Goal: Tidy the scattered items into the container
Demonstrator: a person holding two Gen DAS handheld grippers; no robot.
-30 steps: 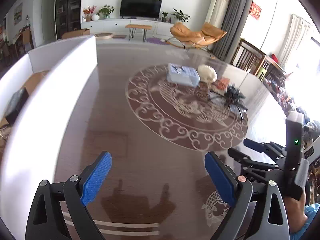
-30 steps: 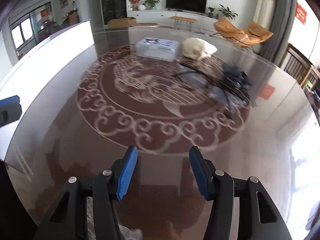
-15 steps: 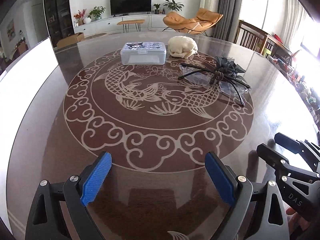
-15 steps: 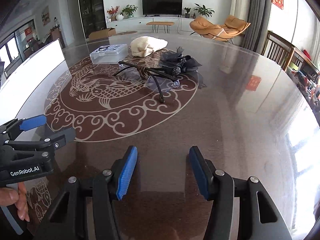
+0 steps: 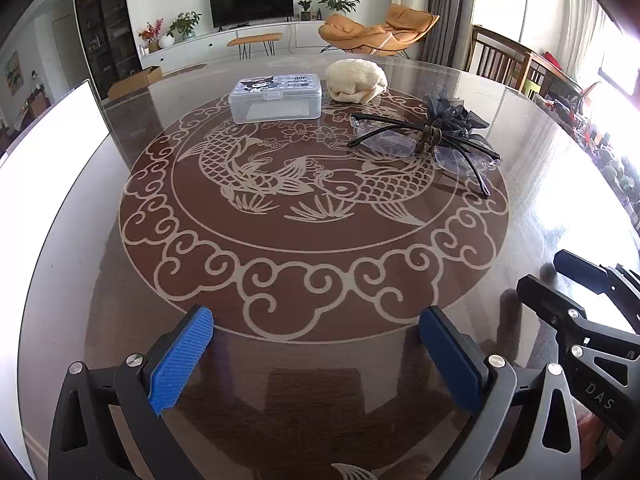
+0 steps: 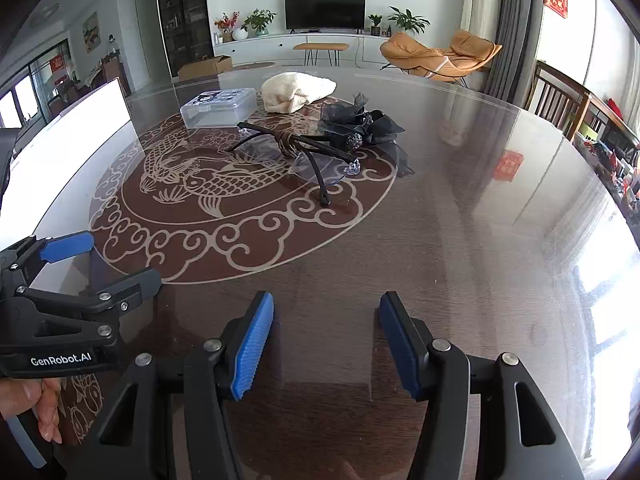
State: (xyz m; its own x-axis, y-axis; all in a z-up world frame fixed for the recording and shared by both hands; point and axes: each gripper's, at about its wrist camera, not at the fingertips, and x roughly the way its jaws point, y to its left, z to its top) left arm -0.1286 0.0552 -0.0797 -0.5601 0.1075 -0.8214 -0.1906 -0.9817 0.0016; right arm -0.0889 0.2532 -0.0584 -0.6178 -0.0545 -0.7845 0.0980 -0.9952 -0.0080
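Observation:
On the round glass table lie a clear plastic box [image 5: 276,98] with a cartoon lid, a rolled cream towel [image 5: 355,81], clear glasses with black arms [image 5: 424,140], a brown hair tie [image 5: 430,135] on them and a dark grey fabric flower clip [image 5: 452,114]. They also show in the right wrist view: box [image 6: 219,107], towel [image 6: 298,91], glasses [image 6: 304,152], flower clip [image 6: 362,122]. A white container [image 5: 44,140] stands at the left. My left gripper [image 5: 316,350] is open and empty above the near table. My right gripper [image 6: 326,340] is open and empty, right of the left one.
The table edge [image 6: 540,128] curves round at the right, with wooden chairs [image 6: 560,100] behind it. The white container wall [image 6: 68,132] runs along the left. A TV unit and an orange lounge chair [image 5: 380,32] stand far behind.
The left gripper has swung right from the white container to face the items. The right gripper has drawn back and turned, so the items sit farther off. Both stayed open.

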